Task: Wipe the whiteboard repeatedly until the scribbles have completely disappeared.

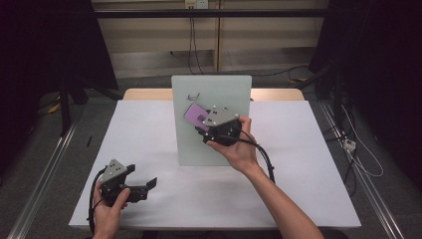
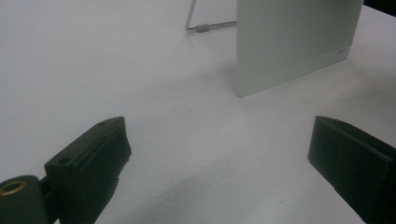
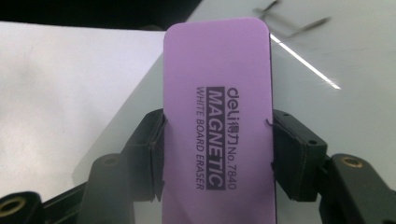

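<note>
A pale green whiteboard (image 1: 214,89) stands upright at the table's middle, with a dark scribble (image 1: 193,95) near its top left. My right gripper (image 1: 203,125) is shut on a purple whiteboard eraser (image 1: 194,115), which it holds against the board's face just below the scribble. In the right gripper view both pads clamp the long sides of the eraser (image 3: 218,121), printed "MAGNETIC WHITE BOARD ERASER". My left gripper (image 1: 147,187) rests open near the table's front left corner, nothing between its jaws. In the left gripper view the whiteboard (image 2: 292,42) stands ahead to the right.
The white table (image 1: 149,129) ends close behind the board, with a wooden edge (image 1: 147,93) beyond. A wire stand leg (image 2: 205,25) of the board lies on the table. Cables trail from both grippers toward the front edge.
</note>
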Action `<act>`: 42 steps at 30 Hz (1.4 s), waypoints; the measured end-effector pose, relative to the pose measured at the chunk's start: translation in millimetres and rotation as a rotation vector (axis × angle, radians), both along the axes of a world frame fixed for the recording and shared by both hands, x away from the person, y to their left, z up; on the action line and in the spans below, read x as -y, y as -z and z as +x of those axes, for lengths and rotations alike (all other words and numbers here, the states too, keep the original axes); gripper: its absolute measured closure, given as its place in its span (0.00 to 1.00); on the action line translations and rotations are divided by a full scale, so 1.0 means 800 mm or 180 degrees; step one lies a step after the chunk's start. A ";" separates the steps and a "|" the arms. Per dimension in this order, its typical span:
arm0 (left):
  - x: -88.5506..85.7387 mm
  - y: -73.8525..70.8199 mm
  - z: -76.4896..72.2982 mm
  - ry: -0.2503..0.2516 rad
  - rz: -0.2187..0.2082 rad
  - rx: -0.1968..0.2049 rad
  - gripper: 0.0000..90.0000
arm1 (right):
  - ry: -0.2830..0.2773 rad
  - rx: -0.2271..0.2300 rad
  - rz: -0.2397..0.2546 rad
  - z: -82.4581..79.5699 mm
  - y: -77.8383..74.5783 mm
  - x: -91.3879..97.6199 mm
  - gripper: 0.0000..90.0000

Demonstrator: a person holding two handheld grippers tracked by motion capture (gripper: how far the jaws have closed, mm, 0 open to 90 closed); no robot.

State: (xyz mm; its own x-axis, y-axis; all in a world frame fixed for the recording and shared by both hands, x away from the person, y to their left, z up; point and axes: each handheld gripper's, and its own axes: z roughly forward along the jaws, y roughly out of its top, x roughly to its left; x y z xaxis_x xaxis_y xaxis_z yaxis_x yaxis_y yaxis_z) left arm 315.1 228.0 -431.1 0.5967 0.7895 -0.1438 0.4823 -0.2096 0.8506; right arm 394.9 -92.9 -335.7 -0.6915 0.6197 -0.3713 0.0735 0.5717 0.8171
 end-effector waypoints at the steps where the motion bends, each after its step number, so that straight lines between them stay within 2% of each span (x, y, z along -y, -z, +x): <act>1: 0.000 0.000 0.000 -0.0008 -0.0005 -0.0010 0.06 | -0.0019 -0.0016 -0.0009 -0.001 0.003 -0.002 0.46; 11: 0.000 0.001 0.001 -0.0020 0.0018 -0.0003 0.05 | -0.0196 -0.0150 -0.0073 -0.002 0.020 -0.022 0.46; 16: -0.001 0.001 0.000 -0.0030 0.0003 -0.0013 0.05 | -0.0239 -0.0184 -0.0082 0.001 0.016 -0.020 0.46; 27: -0.002 0.001 0.000 -0.0035 -0.0002 -0.0024 0.05 | -0.0032 0.0025 0.0077 0.014 -0.030 -0.001 0.46; 36: -0.001 0.001 0.001 -0.0012 0.0012 -0.0019 0.06 | 0.0148 0.0188 0.0107 0.023 -0.065 0.018 0.46; 42: 0.000 0.001 0.001 -0.0001 0.0021 -0.0029 0.06 | 0.0176 0.0219 0.0106 0.029 -0.075 0.012 0.46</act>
